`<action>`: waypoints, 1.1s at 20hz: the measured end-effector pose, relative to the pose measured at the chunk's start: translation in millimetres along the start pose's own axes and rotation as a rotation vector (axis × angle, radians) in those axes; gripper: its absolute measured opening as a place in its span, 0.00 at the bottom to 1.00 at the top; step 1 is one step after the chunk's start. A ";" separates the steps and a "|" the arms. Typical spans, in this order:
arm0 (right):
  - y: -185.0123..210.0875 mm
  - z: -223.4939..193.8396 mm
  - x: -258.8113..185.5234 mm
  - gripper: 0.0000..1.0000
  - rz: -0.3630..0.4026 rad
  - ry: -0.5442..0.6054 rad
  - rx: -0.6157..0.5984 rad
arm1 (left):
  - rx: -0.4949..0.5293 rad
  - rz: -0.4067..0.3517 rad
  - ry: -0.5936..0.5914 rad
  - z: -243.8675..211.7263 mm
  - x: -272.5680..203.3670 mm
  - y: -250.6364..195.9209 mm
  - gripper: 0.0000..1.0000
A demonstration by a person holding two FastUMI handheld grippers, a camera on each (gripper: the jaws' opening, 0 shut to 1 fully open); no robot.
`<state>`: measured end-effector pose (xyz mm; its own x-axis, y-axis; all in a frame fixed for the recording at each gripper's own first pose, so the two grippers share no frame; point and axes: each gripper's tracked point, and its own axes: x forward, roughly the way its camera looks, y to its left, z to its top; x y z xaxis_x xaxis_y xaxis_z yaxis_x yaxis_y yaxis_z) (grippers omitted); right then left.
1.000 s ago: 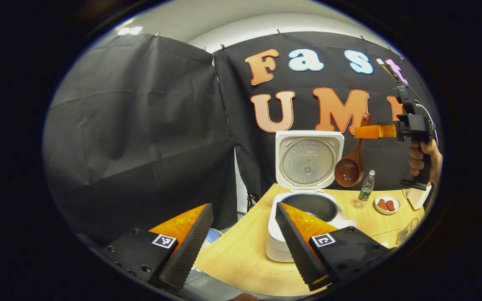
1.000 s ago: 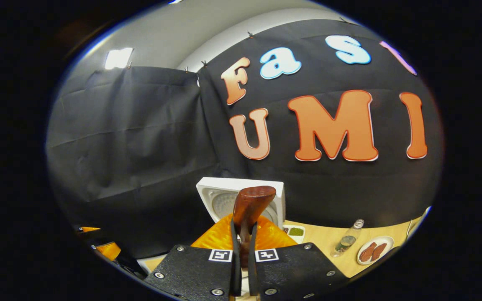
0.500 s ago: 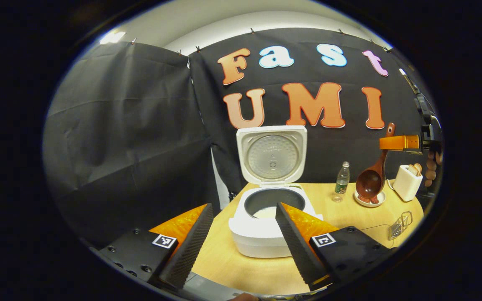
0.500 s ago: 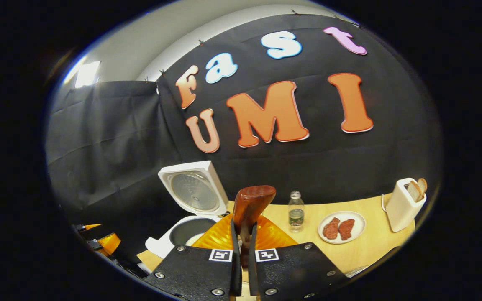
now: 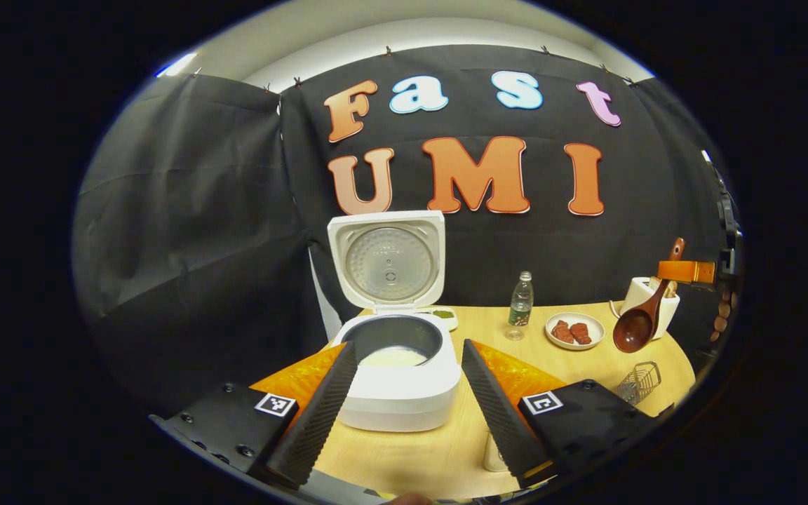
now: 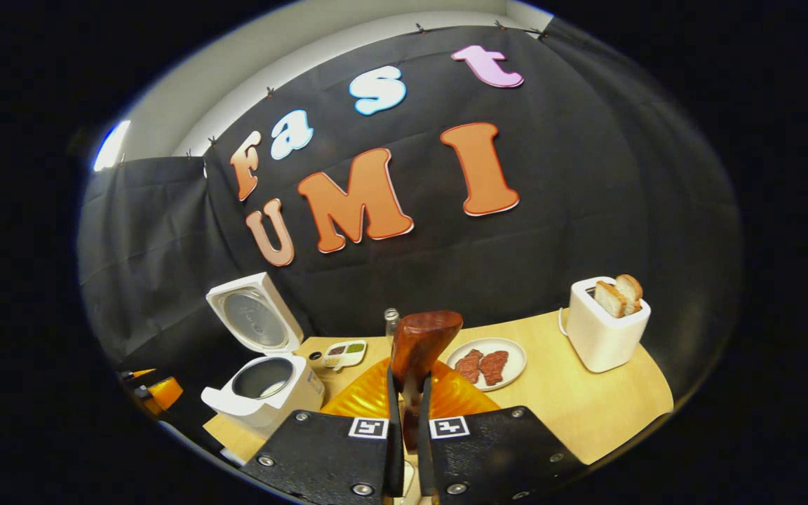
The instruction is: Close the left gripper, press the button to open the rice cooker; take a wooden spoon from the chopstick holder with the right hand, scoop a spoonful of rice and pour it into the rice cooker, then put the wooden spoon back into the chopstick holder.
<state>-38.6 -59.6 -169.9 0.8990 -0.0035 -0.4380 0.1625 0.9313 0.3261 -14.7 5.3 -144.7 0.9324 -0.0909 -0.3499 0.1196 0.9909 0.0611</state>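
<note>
- Left gripper (image 5: pixel 404 393): fingers spread wide, nothing between them, held low in front of the rice cooker (image 5: pixel 400 382).
- Rice cooker on the wooden table (image 5: pixel 586 365), lid up, white rice in the inner pot.
- Right gripper (image 6: pixel 404 414): clamped on the wooden spoon (image 6: pixel 418 344) handle; in the left gripper view the spoon's bowl hangs down, in the air in front of the toaster (image 6: pixel 604 330).
- Wire chopstick holder (image 5: pixel 639 382) at the table's right edge, below the spoon.
- Plate of meat (image 6: pixel 486 365) and bottle (image 5: pixel 520 305) between cooker and toaster.
</note>
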 end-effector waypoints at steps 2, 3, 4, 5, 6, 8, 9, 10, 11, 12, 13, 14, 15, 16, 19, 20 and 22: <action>-32.9 -16.6 -7.8 0.07 -0.066 0.023 0.003 | 0.003 -0.009 0.002 0.2 -1.8 -9.6 1.00; -49.1 -24.0 -11.6 0.07 -0.098 0.036 0.015 | 0.007 -0.011 0.007 -0.8 -1.9 -13.2 1.00; -62.8 -32.0 -15.1 0.07 -0.126 0.047 0.033 | 0.013 -0.011 0.011 -1.9 -2.6 -15.5 1.00; -73.8 -39.0 -16.9 0.07 -0.150 0.058 0.051 | 0.019 -0.010 0.016 -1.8 -2.9 -17.3 1.00; -84.0 -46.5 -18.3 0.07 -0.176 0.071 0.064 | 0.025 -0.009 0.016 -1.4 -3.5 -18.0 1.00; -102.4 -57.1 -20.5 0.07 -0.220 0.074 0.086 | 0.030 -0.009 0.021 -1.1 -3.6 -20.0 1.00; -107.3 -62.0 -21.9 0.07 -0.232 0.074 0.095 | 0.030 -0.009 0.022 -0.8 -3.0 -20.9 1.00; -111.5 -69.1 -21.4 0.07 -0.245 0.078 0.105 | 0.032 -0.009 0.023 0.3 -3.1 -21.4 1.00; -114.2 -75.4 -18.9 0.07 -0.257 0.082 0.112 | 0.036 -0.005 0.020 2.8 -1.9 -21.3 1.00; -116.4 -82.0 -17.5 0.07 -0.268 0.087 0.122 | 0.038 -0.001 0.020 4.2 -0.9 -19.5 0.97; -119.4 -88.6 -14.6 0.09 -0.279 0.095 0.137 | 0.037 0.002 0.016 7.4 0.5 -17.8 1.00; -120.8 -95.3 -12.0 0.09 -0.285 0.101 0.158 | 0.036 0.004 0.013 8.9 1.9 -17.3 1.00; -121.3 -102.2 -10.2 0.11 -0.290 0.107 0.178 | 0.037 0.009 0.008 13.6 4.0 -15.5 0.96; -123.0 -106.7 -7.5 0.12 -0.300 0.112 0.199 | 0.038 0.011 0.000 15.8 4.4 -12.7 0.97; -124.7 -130.9 3.2 0.17 -0.310 0.178 0.296 | 0.029 0.015 -0.013 23.8 12.5 -5.3 0.96; -123.5 -138.0 4.3 0.18 -0.310 0.201 0.319 | 0.026 0.015 -0.014 24.2 16.2 -1.8 1.00; -125.9 -141.5 4.4 0.23 -0.329 0.216 0.326 | 0.021 0.016 -0.010 24.6 23.3 4.8 1.00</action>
<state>-112.6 -125.3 -331.5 0.6798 -0.1703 -0.7133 0.5722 0.7315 0.3707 16.1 5.5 -129.6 0.9376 -0.0757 -0.3392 0.1111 0.9901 0.0860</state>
